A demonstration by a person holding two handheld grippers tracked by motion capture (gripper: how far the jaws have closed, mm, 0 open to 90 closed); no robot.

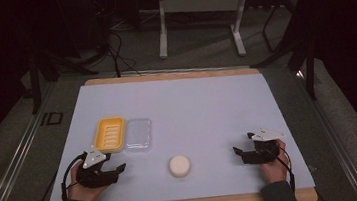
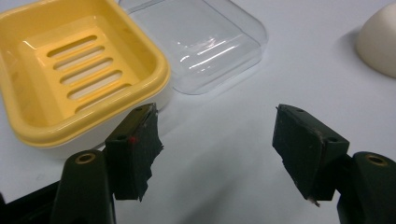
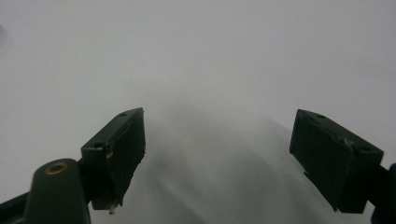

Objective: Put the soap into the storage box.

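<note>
Two grippers rest low on the pale surface (image 1: 192, 104), near its front edge. Left gripper (image 1: 117, 171) sits at the near left, jaws parted with nothing between them, only bare sheet in the gap as seen in the left gripper view. Just beyond its left jaw lies the yellow soap dish (image 2: 77, 70), slotted floor up, its near corner close to the jaw tip but apart from it. Clear lid (image 2: 205, 42) lies beside the dish on the right, edges seemingly touching, though the clear plastic makes the seam hard to read. White round soap (image 1: 179, 165) sits between the two grippers, nearer the front edge, well apart from the dish and lid; in the left gripper view it shows at the upper right edge. Right gripper (image 1: 238, 152) sits at the near right, jaws spread wide and empty over bare sheet, pointing in toward the soap. Open room: whole far half of the surface is bare, as is the stretch between soap and right gripper. Dish and lid lie inside the left edge with a margin.
</note>
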